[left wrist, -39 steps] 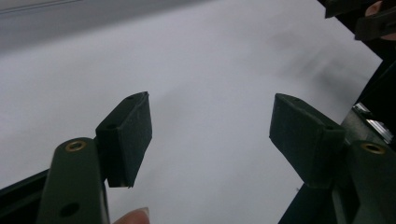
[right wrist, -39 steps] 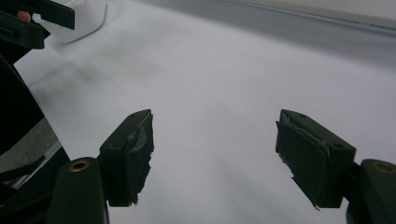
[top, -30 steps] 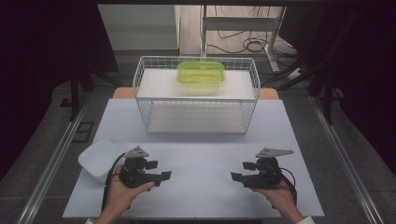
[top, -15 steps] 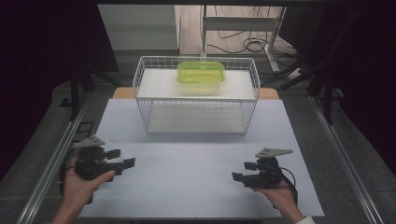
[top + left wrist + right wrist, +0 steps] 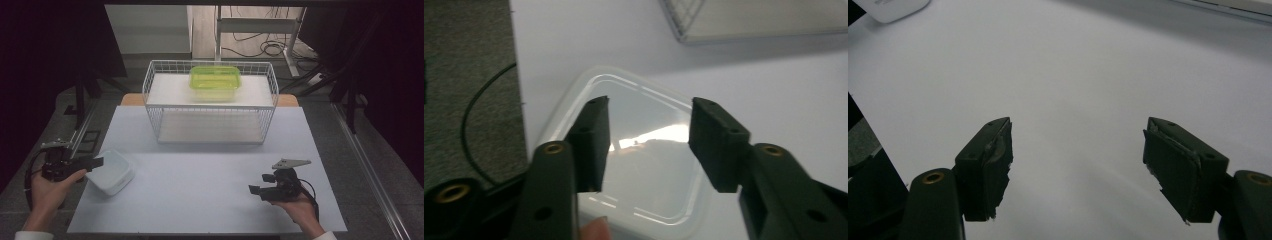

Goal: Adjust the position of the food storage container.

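Clear container [image 5: 111,172] lies at lower left on the white bench [image 5: 210,200]; our left gripper [image 5: 646,145] brackets it, jaws just closing, partly open, not visibly pressing. At lower right, our right gripper [image 5: 260,190] hovers, jaws wide and empty.

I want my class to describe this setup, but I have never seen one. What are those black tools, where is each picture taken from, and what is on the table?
A person sits at a white table and holds a two-jaw gripper in each hand. One camera looks down from above; one more rides on each gripper and looks along its jaws. The left gripper is over a clear tub at the table's left edge. Its jaws have just been closing, with the tub's rim between them, but they do not pinch it yet. The right gripper waits open over bare table. Farther back stands a wire basket with a green box on its shelf.
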`<state>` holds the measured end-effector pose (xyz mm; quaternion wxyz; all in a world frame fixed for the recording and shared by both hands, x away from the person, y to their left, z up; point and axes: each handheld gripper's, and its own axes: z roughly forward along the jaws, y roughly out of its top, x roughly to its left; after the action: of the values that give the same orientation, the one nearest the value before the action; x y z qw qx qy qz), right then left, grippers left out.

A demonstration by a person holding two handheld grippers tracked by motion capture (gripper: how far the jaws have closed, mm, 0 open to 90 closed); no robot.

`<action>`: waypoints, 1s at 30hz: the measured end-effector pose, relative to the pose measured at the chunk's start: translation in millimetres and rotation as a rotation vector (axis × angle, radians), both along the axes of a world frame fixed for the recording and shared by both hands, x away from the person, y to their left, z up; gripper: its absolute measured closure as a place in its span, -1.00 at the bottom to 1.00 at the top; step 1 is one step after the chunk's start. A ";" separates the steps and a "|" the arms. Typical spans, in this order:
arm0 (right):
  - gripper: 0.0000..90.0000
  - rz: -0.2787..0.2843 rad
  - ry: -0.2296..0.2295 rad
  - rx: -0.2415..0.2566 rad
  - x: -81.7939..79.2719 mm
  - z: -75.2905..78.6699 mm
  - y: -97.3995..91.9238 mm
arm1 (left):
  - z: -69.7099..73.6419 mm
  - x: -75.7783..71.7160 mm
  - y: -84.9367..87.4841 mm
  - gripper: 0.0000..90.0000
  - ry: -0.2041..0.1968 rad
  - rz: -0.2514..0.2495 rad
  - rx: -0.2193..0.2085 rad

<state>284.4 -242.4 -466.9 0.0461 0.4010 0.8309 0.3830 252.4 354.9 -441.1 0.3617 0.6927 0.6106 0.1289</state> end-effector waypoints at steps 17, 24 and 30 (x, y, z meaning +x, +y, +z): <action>-0.39 -0.005 0.017 -0.024 1.9 -3.4 -0.2 | -24.0 51.5 37.0 1.00 0.141 0.039 0.125; -0.39 -0.007 0.022 -0.030 2.1 -5.7 -1.4 | -43.1 58.8 49.3 1.00 0.205 0.054 0.149; -0.39 -0.009 0.025 -0.029 2.5 -6.4 -1.4 | -52.8 54.7 54.2 1.00 0.223 0.008 0.128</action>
<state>287.0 -243.8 -473.3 0.0436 0.4089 0.8350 0.3656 307.1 409.2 -493.9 0.2461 0.7220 0.6401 0.0914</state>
